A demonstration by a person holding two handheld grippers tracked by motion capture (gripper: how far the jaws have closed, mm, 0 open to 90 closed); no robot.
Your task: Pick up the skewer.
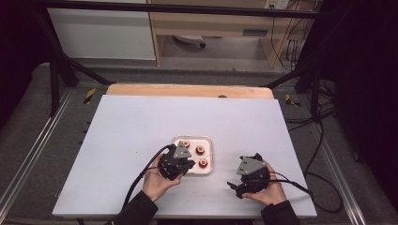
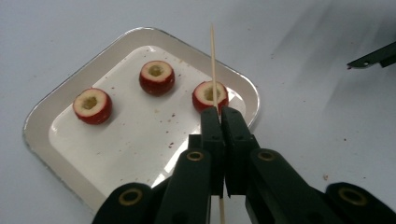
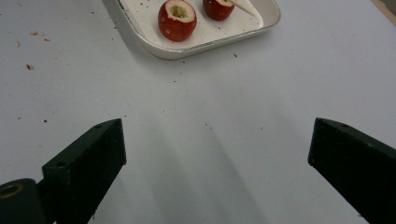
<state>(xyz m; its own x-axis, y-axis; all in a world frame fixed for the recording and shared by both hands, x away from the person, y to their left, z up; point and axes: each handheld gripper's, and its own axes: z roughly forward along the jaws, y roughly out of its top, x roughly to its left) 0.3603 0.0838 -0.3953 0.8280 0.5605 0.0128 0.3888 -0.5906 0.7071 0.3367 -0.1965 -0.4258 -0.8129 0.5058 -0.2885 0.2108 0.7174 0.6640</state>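
Note:
A shallow white tray (image 2: 140, 31) holds three cored red fruits: one on the left (image 2: 92, 105), one in the middle (image 2: 157, 77) and one on the right (image 2: 209, 94). My left gripper (image 2: 220, 111) is shut on a thin wooden skewer (image 2: 213, 60), which points forward over the right fruit. In the high view the left gripper (image 1: 187, 163) hovers at the tray's (image 1: 212, 154) near left corner. My right gripper (image 3: 217, 144) stands open above bare table, short of the tray (image 3: 187, 50), with nothing between its fingers (image 3: 88, 163). In the high view the right gripper (image 1: 239, 169) is to the right of the tray.
The white tabletop (image 1: 141, 126) carries small red crumbs around the tray. A wooden strip (image 1: 187, 90) edges its far side. Black frame posts (image 1: 56, 70) stand at the far corners, and cables (image 1: 319, 140) run along the right.

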